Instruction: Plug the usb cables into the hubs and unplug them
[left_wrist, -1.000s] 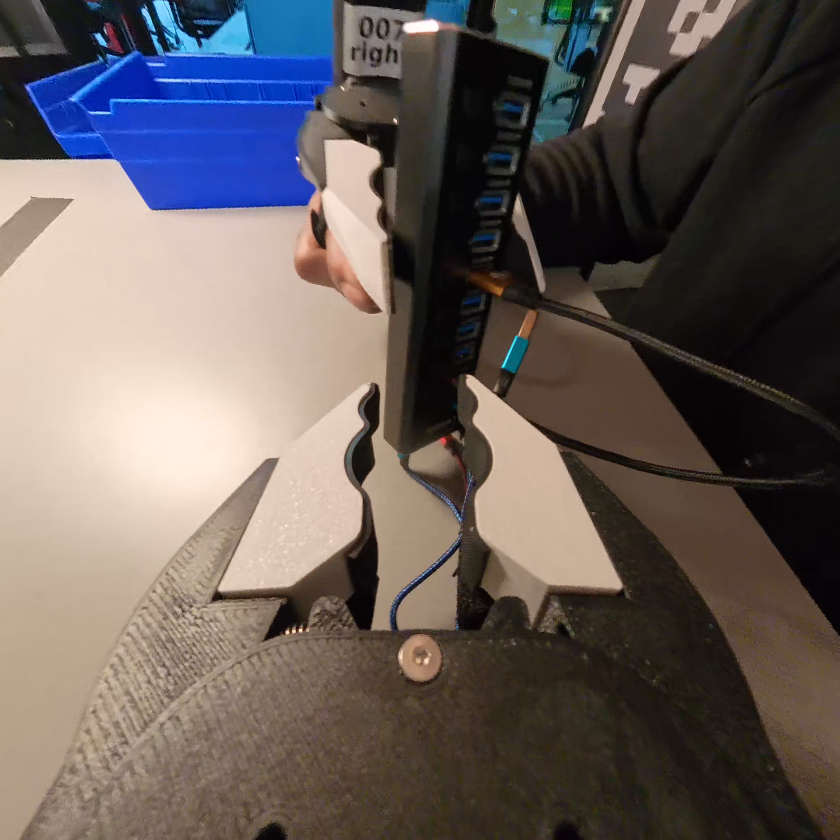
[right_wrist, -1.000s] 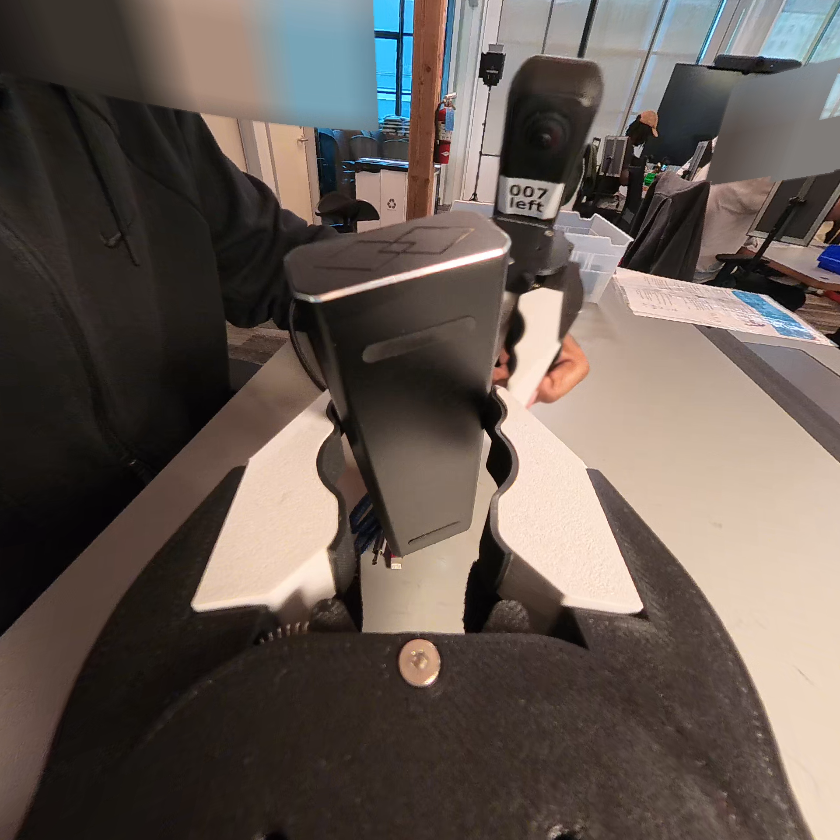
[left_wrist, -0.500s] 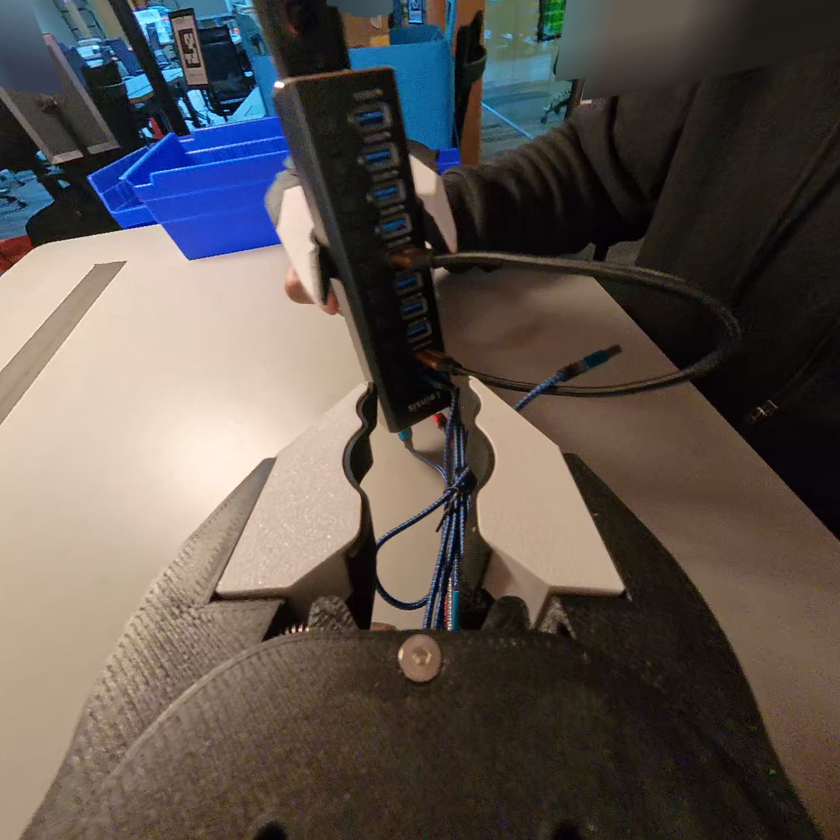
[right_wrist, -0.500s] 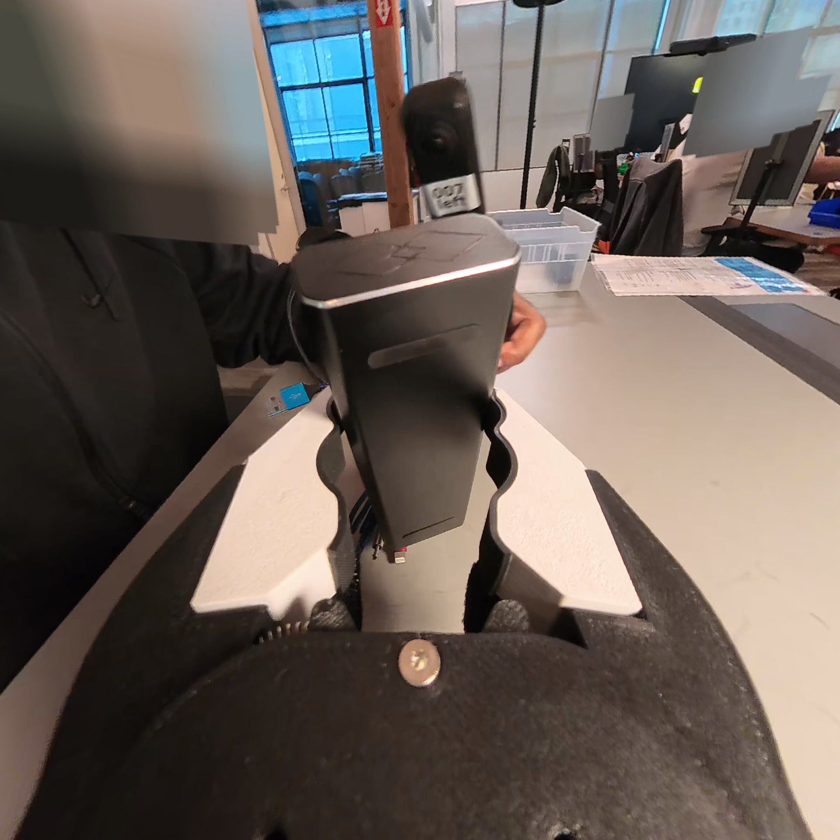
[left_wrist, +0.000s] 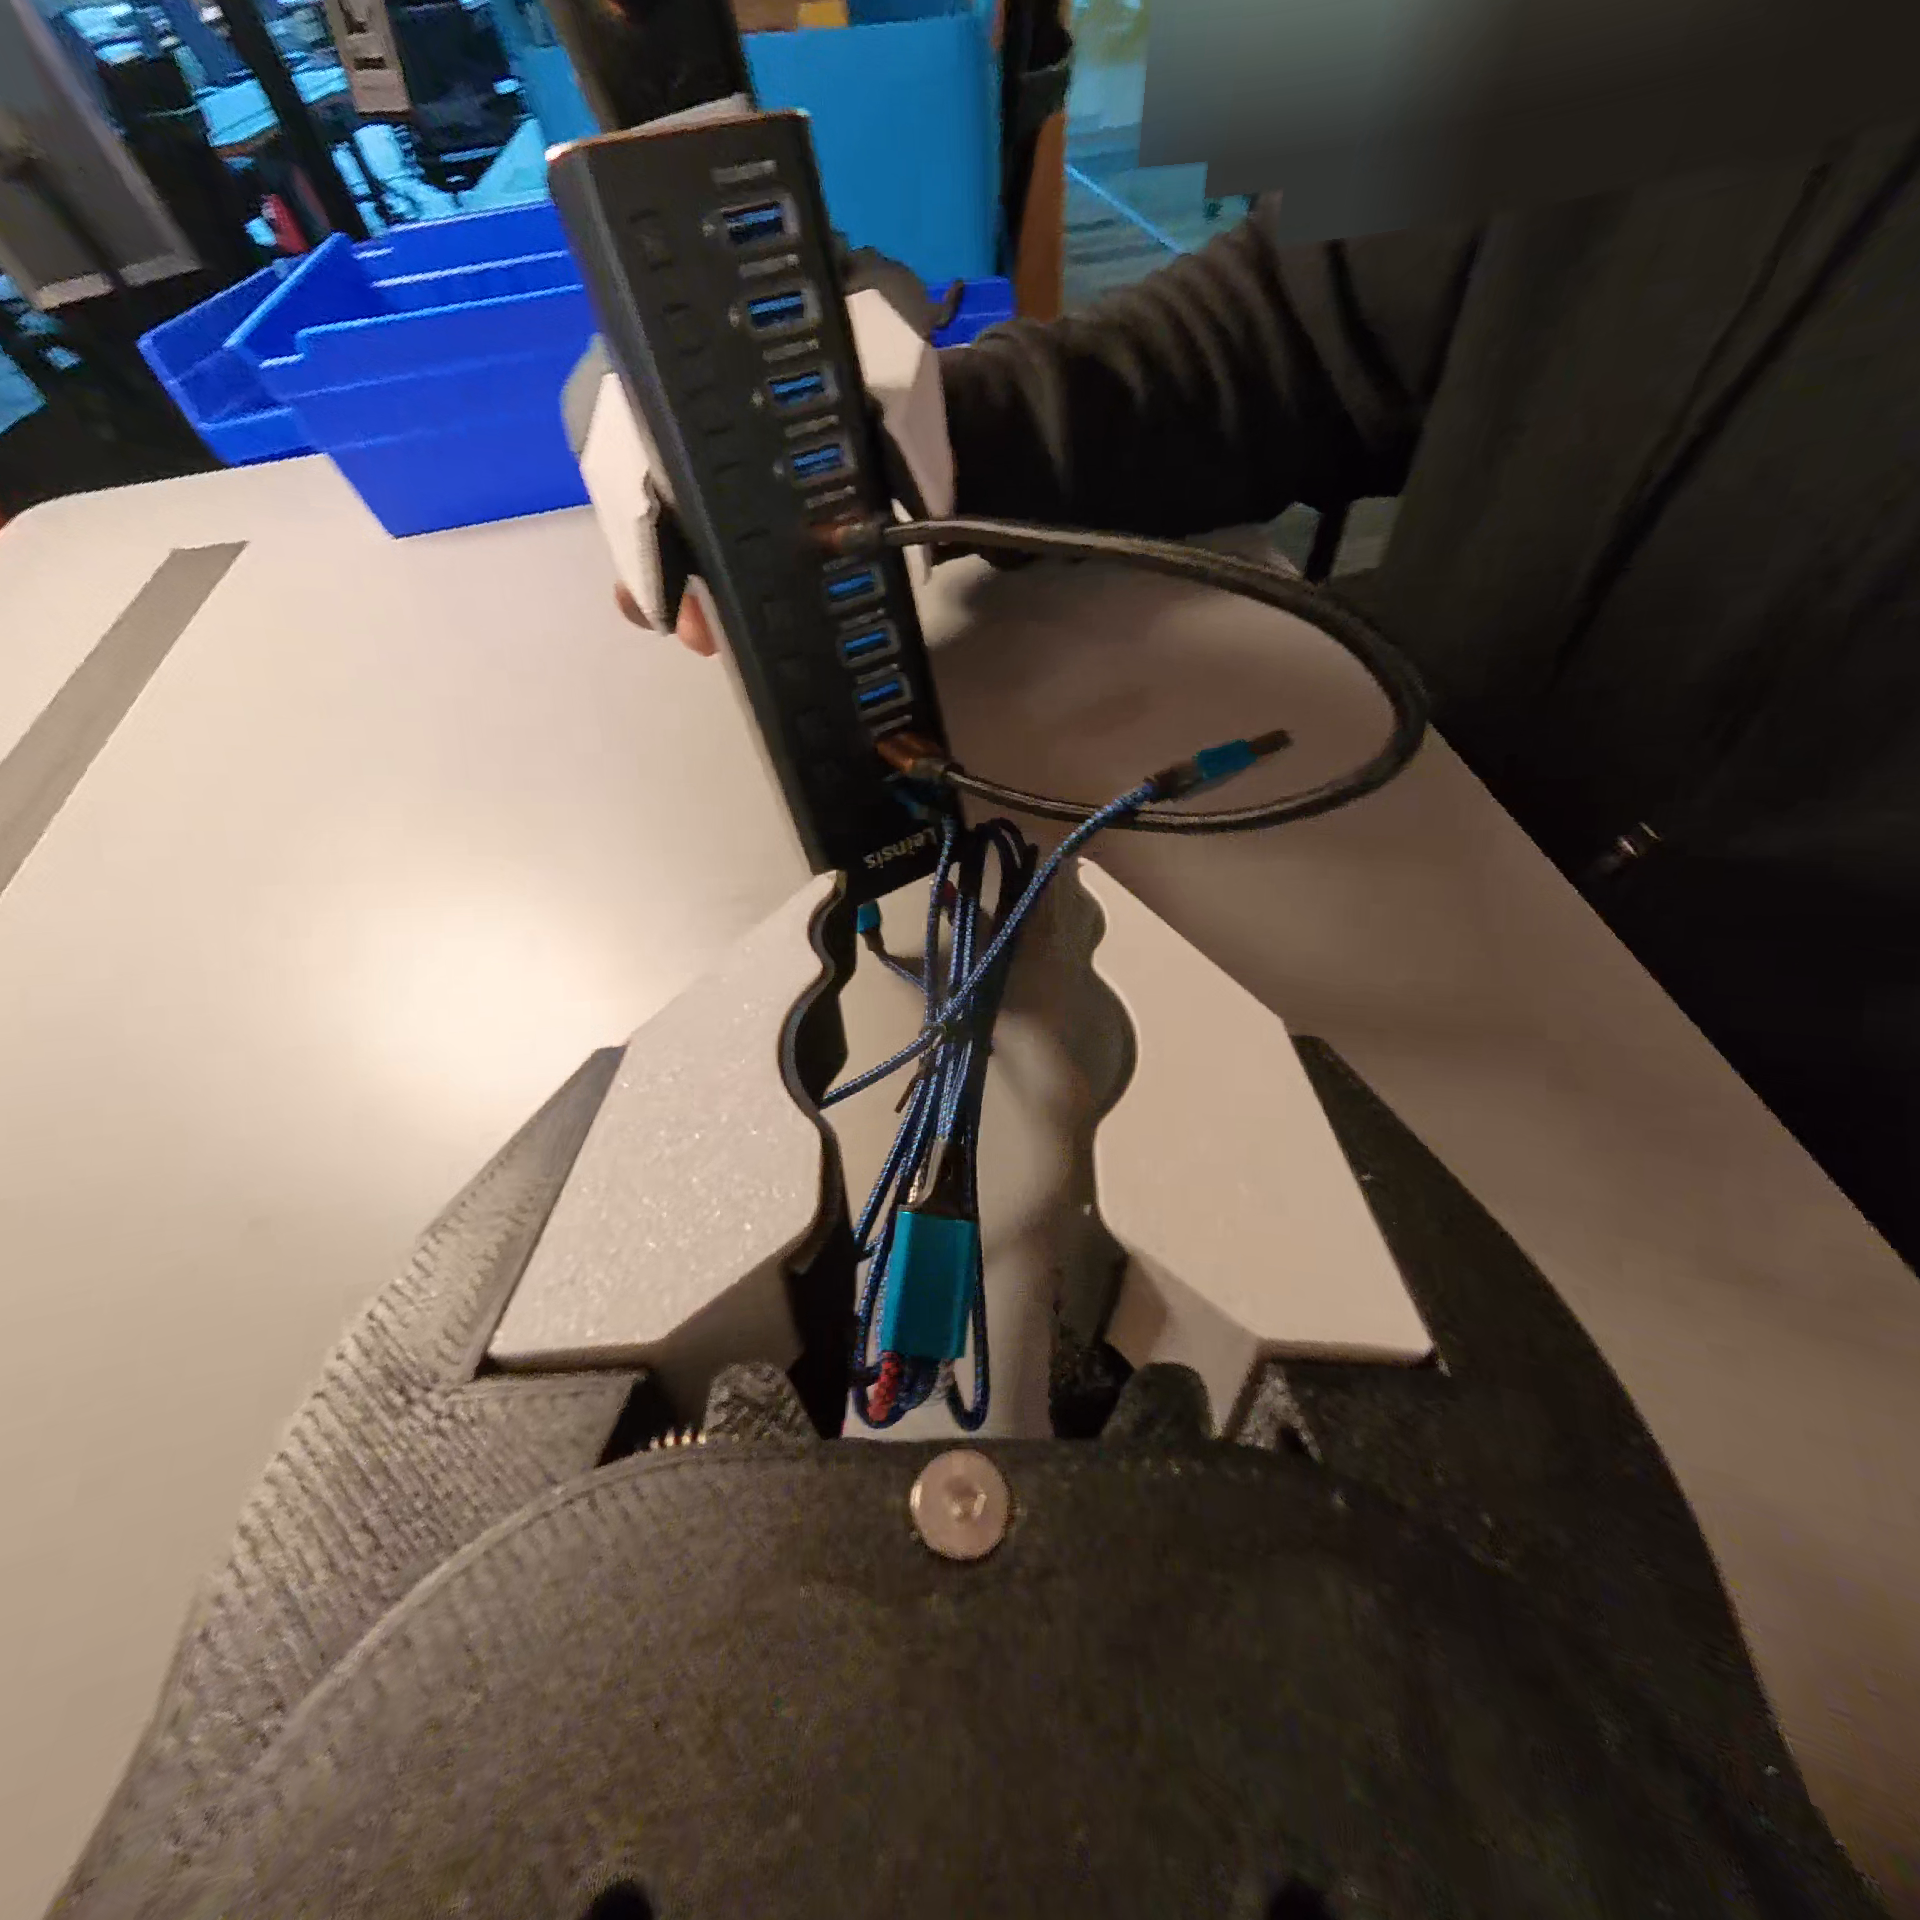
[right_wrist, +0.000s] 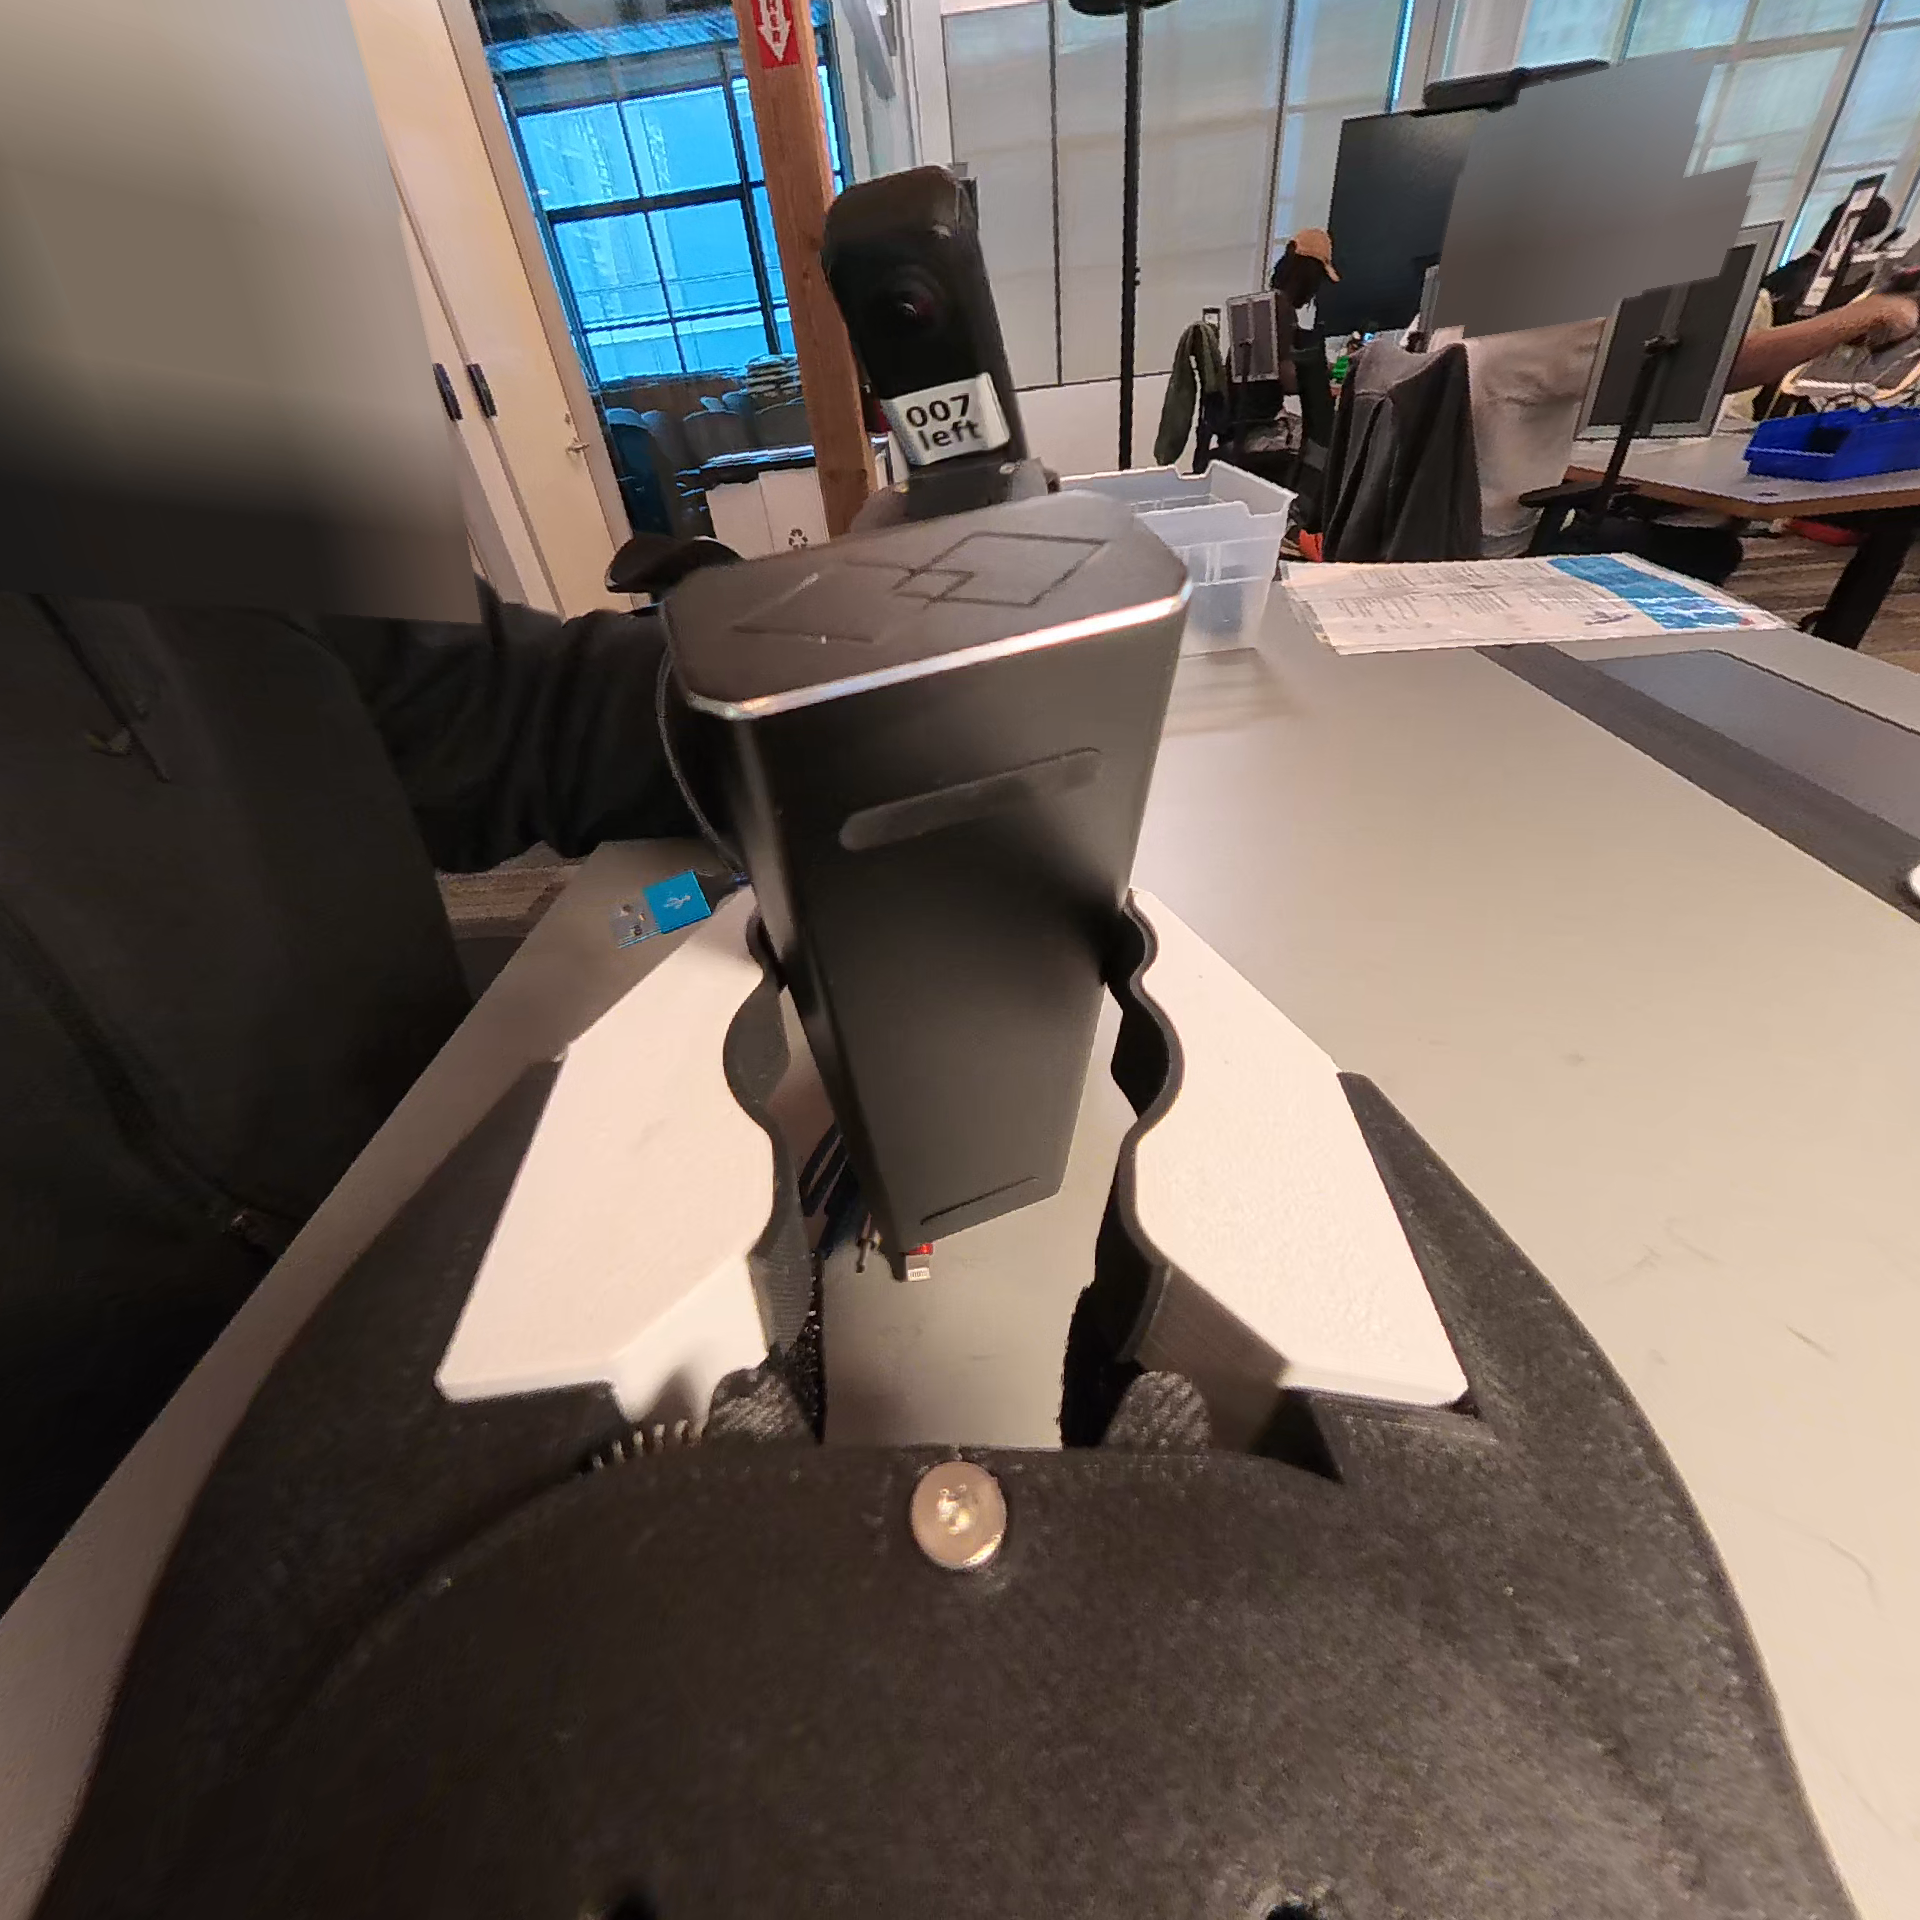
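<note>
Since a second ago: hub (left_wrist: 774, 499) tipped back, port face turned to the left wrist view; blue cable bundle (left_wrist: 935, 1164) now hangs between the left gripper (left_wrist: 961, 977) fingers.
Item: black multi-port USB hub, raised over the desk (left_wrist: 312, 831), clamped at mid-body by the closed right gripper (right_wrist: 945, 997). Left fingers part-open around the bundle; whether they pinch it I cannot tell. Black cable (left_wrist: 1247, 582) occupies two ports; one blue plug (left_wrist: 1231, 756) hangs free. Handling, judged: hub rigid, smooth-sided, moderately heavy; braided cables limp, so grip plug shells. Markings: small brand print on hub's lower end, label on each camera stalk; not transcribed.
</note>
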